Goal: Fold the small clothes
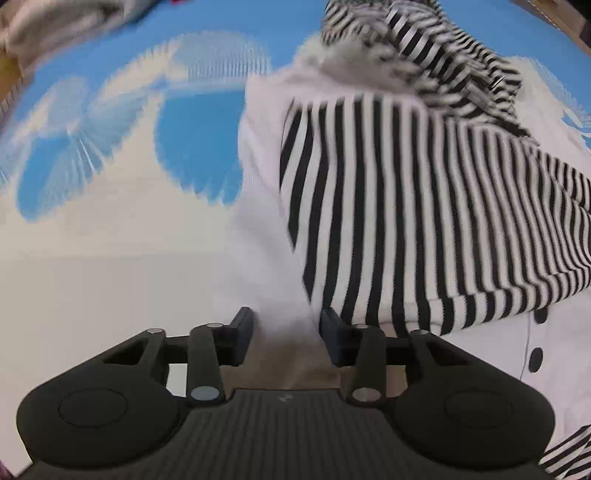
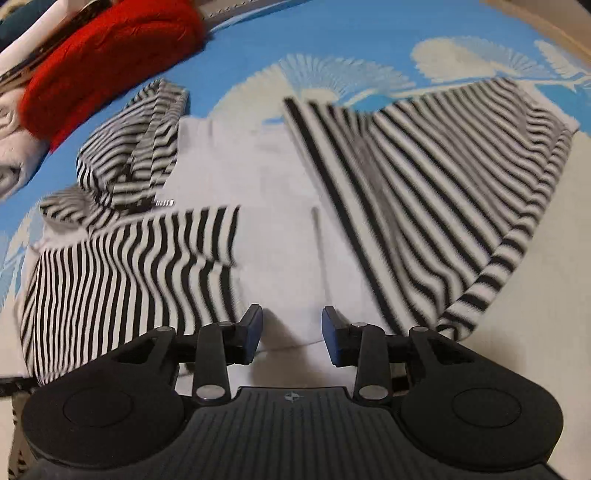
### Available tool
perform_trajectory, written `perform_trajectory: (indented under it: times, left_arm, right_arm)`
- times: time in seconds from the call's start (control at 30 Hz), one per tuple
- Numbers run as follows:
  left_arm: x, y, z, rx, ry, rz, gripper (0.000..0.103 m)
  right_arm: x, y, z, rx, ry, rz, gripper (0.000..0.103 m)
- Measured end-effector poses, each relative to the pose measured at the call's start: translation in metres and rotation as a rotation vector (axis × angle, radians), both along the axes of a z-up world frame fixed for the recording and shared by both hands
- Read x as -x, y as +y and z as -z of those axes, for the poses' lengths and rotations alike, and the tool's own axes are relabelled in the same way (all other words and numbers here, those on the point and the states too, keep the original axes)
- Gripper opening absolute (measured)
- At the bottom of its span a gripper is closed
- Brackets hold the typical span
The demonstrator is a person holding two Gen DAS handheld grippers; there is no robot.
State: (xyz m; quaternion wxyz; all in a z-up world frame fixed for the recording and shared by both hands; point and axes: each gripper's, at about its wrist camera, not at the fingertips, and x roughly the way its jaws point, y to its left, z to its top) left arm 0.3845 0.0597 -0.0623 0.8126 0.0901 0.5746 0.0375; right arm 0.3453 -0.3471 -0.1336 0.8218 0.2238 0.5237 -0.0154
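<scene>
A small white garment point(image 2: 266, 206) with black-and-white striped sleeves and hood lies on a blue and white patterned cloth point(image 2: 332, 44). In the right wrist view one striped sleeve point(image 2: 125, 266) is folded across its left side and another point(image 2: 424, 192) across its right. My right gripper point(image 2: 291, 332) is open, fingers either side of the garment's white hem. In the left wrist view the garment point(image 1: 266, 206) fills the right half, a striped sleeve point(image 1: 424, 214) lying over it. My left gripper point(image 1: 286, 336) is open at the white edge, holding nothing.
A red knit item point(image 2: 110, 59) and a pale folded cloth point(image 2: 11, 162) lie at the far left in the right wrist view. A grey-brown cloth point(image 1: 62, 26) sits at the top left of the left wrist view. Black buttons point(image 1: 535, 358) show on the garment.
</scene>
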Motion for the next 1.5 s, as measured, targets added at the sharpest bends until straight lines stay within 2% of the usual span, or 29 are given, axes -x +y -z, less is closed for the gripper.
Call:
perform_trajectory:
  times: [0.07,0.13,0.2,0.27,0.3,0.47,0.57,0.63,0.7,0.73,0.8,0.93,1.03,1.07,1.1,1.13,1.23,1.3,1.4,1.5]
  left_arm:
    - [0.007,-0.019,-0.032,-0.053,-0.122,0.060,0.045]
    - [0.014,-0.035,-0.059,0.006,-0.213,0.093,0.046]
    - [0.019,-0.049,-0.073,0.095,-0.256,0.106,0.049]
    - [0.023,-0.070,-0.074,0.106,-0.258,0.138,0.049]
    - [0.024,-0.081,-0.070,0.096,-0.254,0.157,0.050]
    - [0.024,-0.104,-0.060,0.079,-0.233,0.207,0.050]
    - [0.020,-0.106,-0.056,0.061,-0.234,0.194,0.050]
    - [0.016,-0.105,-0.053,0.048,-0.226,0.191,0.050]
    - [0.013,-0.103,-0.051,0.054,-0.217,0.184,0.050]
    - [0.012,-0.102,-0.050,0.057,-0.214,0.181,0.050]
    - [0.010,-0.102,-0.049,0.057,-0.211,0.179,0.050]
    - [0.008,-0.102,-0.047,0.048,-0.203,0.180,0.050]
    - [0.007,-0.102,-0.043,0.038,-0.195,0.184,0.050]
    - [0.007,-0.102,-0.042,0.037,-0.193,0.182,0.050]
    - [0.006,-0.101,-0.042,0.038,-0.192,0.180,0.050]
    - [0.006,-0.100,-0.042,0.040,-0.192,0.177,0.049]
    - [0.006,-0.097,-0.045,0.048,-0.197,0.169,0.050]
    - [0.006,-0.095,-0.047,0.052,-0.201,0.167,0.050]
    - [0.008,-0.090,-0.051,0.057,-0.208,0.159,0.050]
    - [0.009,-0.079,-0.057,0.069,-0.218,0.139,0.050]
  right_arm:
    - [0.000,-0.014,-0.013,0.005,-0.057,0.045,0.037]
    - [0.000,-0.030,-0.019,0.021,-0.094,0.088,0.037]
    - [0.006,-0.056,-0.025,0.043,-0.128,0.136,0.036]
    - [0.013,-0.085,-0.028,0.056,-0.163,0.185,0.016]
    - [0.017,-0.099,-0.029,0.066,-0.176,0.209,0.000]
    - [0.025,-0.176,-0.015,0.126,-0.194,0.376,0.000]
    - [0.025,-0.209,0.005,0.117,-0.158,0.458,0.004]
    - [0.024,-0.223,0.019,0.075,-0.137,0.501,0.007]
    - [0.022,-0.235,0.030,0.041,-0.133,0.543,0.026]
    - [0.020,-0.236,0.034,0.031,-0.135,0.553,0.035]
    - [0.015,-0.238,0.041,0.012,-0.143,0.558,0.042]
    - [0.004,-0.242,0.060,-0.015,-0.142,0.593,0.042]
    - [0.002,-0.241,0.061,-0.002,-0.160,0.615,0.042]
    - [0.000,-0.240,0.061,0.005,-0.162,0.618,0.040]
    - [0.000,-0.240,0.061,0.014,-0.163,0.623,0.028]
    - [-0.001,-0.240,0.061,0.021,-0.163,0.627,0.008]
    - [0.002,-0.241,0.056,0.036,-0.172,0.659,0.005]
    - [0.004,-0.239,0.044,0.085,-0.184,0.685,0.005]
    - [0.001,-0.227,0.014,0.218,-0.203,0.704,0.005]
    - [-0.010,-0.190,-0.030,0.370,-0.292,0.625,0.005]
